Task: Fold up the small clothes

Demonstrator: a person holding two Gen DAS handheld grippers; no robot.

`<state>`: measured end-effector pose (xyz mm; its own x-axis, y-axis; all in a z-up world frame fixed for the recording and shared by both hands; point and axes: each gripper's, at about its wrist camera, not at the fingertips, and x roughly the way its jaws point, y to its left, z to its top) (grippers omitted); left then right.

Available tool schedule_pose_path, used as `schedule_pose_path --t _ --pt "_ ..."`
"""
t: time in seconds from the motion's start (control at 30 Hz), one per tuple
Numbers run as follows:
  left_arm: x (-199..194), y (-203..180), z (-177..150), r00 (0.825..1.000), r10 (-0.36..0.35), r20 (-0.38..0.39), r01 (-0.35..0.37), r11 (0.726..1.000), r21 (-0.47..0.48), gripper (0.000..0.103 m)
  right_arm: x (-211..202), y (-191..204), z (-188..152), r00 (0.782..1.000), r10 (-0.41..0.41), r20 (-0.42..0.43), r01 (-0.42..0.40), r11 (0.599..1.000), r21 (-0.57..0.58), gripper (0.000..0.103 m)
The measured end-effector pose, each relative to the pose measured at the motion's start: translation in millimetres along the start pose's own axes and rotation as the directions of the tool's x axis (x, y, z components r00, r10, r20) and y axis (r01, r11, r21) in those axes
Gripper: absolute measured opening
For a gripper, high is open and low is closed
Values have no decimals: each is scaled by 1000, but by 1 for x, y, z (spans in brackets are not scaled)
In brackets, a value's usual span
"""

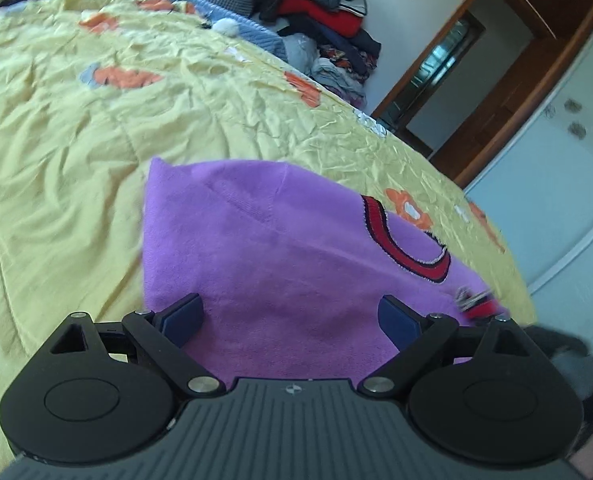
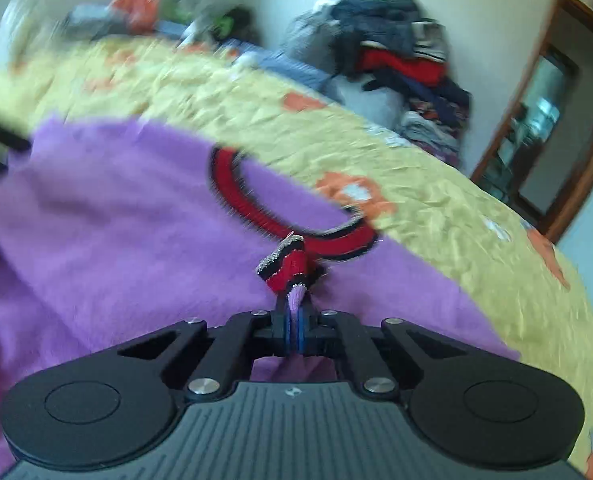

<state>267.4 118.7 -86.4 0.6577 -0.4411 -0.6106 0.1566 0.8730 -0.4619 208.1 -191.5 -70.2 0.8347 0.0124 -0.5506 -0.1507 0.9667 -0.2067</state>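
Purple sweater (image 1: 280, 256), red-black striped collar (image 2: 252, 208)

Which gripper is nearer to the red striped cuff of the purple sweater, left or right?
Right. The right gripper is shut on the sleeve just below the red striped cuff. The left gripper is open over the purple sweater, apart from the cuff.

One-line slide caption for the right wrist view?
Right gripper pinches the purple sweater's red-striped cuff above the yellow bedspread.
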Motion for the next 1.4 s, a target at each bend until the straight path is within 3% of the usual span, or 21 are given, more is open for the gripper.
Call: schedule_pose_path --t 0.07,0.13,0.23,0.33,0.37,0.4,0.43,0.47,0.53,0.6,0.63,0.67,0.8,0.93,1.03,1.07,1.1,1.17,1.23,1.3,1.4 --pt "3 -6 0 1000 -7 -19 8 1000 20 93 -14 -28 -4 1000 19 4 -19 989 145 4" --pt "8 -10 -3 999 7 -42 -5 999 39 93 -16 -44 -22 999 -31 -37 38 979 201 4" --pt "8 -16 -5 999 -8 -54 11 998 55 95 -5 -68 -58 993 38 -113 7 929 369 4" --pt "7 -20 -2 999 5 -45 -2 997 72 100 -4 -92 -75 986 152 -66 -90 824 560 14" --pt "8 -22 0 999 8 -48 -4 997 77 100 -4 -102 -77 982 184 -43 -118 775 621 24" --pt "9 -23 1 999 4 -46 0 997 80 100 -6 -109 -80 980 197 -15 -137 732 667 46" --pt "10 -24 2 999 3 -42 0 997 81 100 -7 -113 -80 980 198 0 -145 719 680 58" --pt "11 -24 3 999 10 -39 -7 997 83 100 -6 -115 -78 983 183 0 -137 738 661 68" --pt "17 -24 5 998 40 -42 -36 996 85 101 -8 -111 -73 991 135 -21 -95 788 609 68" --pt "26 -22 3 996 59 -60 -53 994 91 102 -4 -110 -72 984 172 -35 -117 793 598 67" --pt "30 -21 1 995 81 -56 -75 992 103 102 -2 -111 -71 985 167 -38 -113 800 590 60" --pt "32 -22 -1 994 103 -48 -96 987 129 102 1 -112 -69 988 148 -53 -92 817 569 4" --pt "33 -30 0 984 171 -58 -155 964 214 94 -9 -118 -60 996 87 -19 -65 850 522 5" --pt "40 -25 -1 959 274 -67 -244 925 290 98 11 -140 -73 990 94 -101 -16 807 590 8" --pt "28 -16 -2 954 293 -70 -264 924 276 97 6 -147 -75 985 131 -110 -38 796 604 18" --pt "18 -12 -1 958 279 -73 -256 939 230 96 -2 -148 -72 986 109 -127 -11 797 605 33" --pt "6 -9 0 966 249 -73 -232 954 189 96 -13 -146 -67 989 63 -135 29 807 589 67" --pt "-20 -13 -2 988 151 -42 -142 977 161 99 -41 -130 -59 996 -31 -87 72 851 521 103" --pt "-35 -25 -9 998 60 -3 -59 983 175 101 -66 -110 -60 1000 -1 27 -12 883 469 103" --pt "-34 -42 -14 1000 7 16 -11 976 217 103 -66 -91 -57 993 107 49 -118 904 411 103" --pt "-3 -67 -22 998 46 33 -54 944 325 103 -39 -67 -54 991 135 6 -129 934 333 103"
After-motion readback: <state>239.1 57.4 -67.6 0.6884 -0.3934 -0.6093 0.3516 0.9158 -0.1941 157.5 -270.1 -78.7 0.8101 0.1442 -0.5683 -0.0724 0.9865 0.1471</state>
